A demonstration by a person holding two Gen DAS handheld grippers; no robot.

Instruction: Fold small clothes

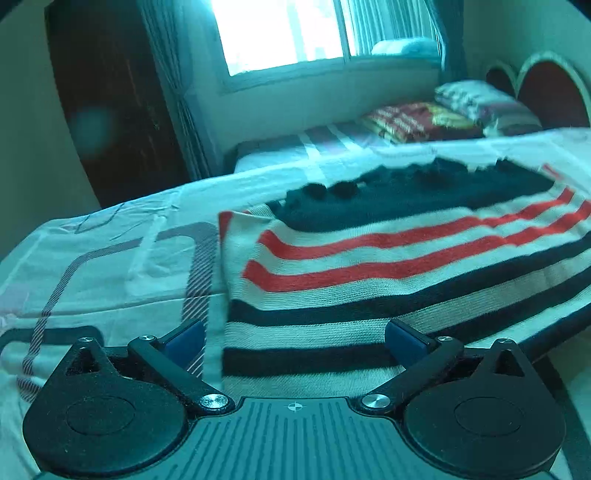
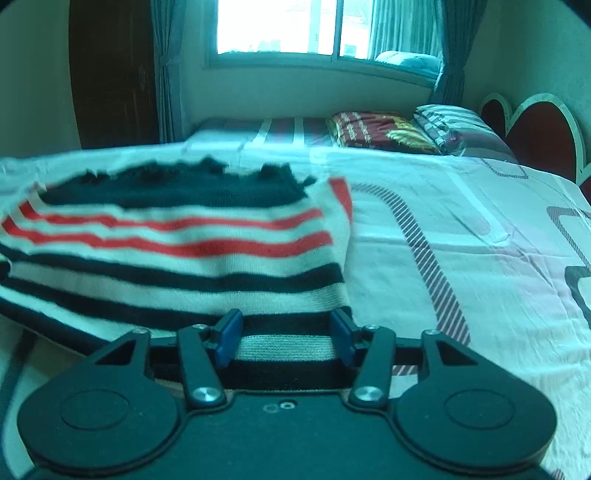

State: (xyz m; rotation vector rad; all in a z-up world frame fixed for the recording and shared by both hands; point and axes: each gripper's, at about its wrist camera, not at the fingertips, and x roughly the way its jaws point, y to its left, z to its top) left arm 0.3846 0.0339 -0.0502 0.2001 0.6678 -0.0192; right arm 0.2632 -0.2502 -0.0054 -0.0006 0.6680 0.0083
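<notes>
A striped knitted garment [image 1: 388,266], banded in white, red and dark navy with a ragged dark far edge, lay spread flat on a bed sheet [image 1: 110,258] printed with grey rounded outlines and hatched bands. Beyond it, a folded maroon-and-yellow cloth [image 2: 373,131] and a striped pillow [image 2: 450,125] rested near a headboard [image 2: 535,125] with dark red heart-shaped panels; a bright window [image 2: 280,26] flanked by curtains and a dark wooden door [image 2: 110,74] closed the background. Nothing lay between either tool and the garment. The left gripper [image 1: 293,341] was angled downward at the garment's near left corner, its blue pads spread at full width astride the side edge and clear of the knit. The right gripper [image 2: 286,338] was angled down likewise at the near right corner, its pads part-way apart with the hem's white and dark bands lying between them; no pinch on the fabric was evident.
</notes>
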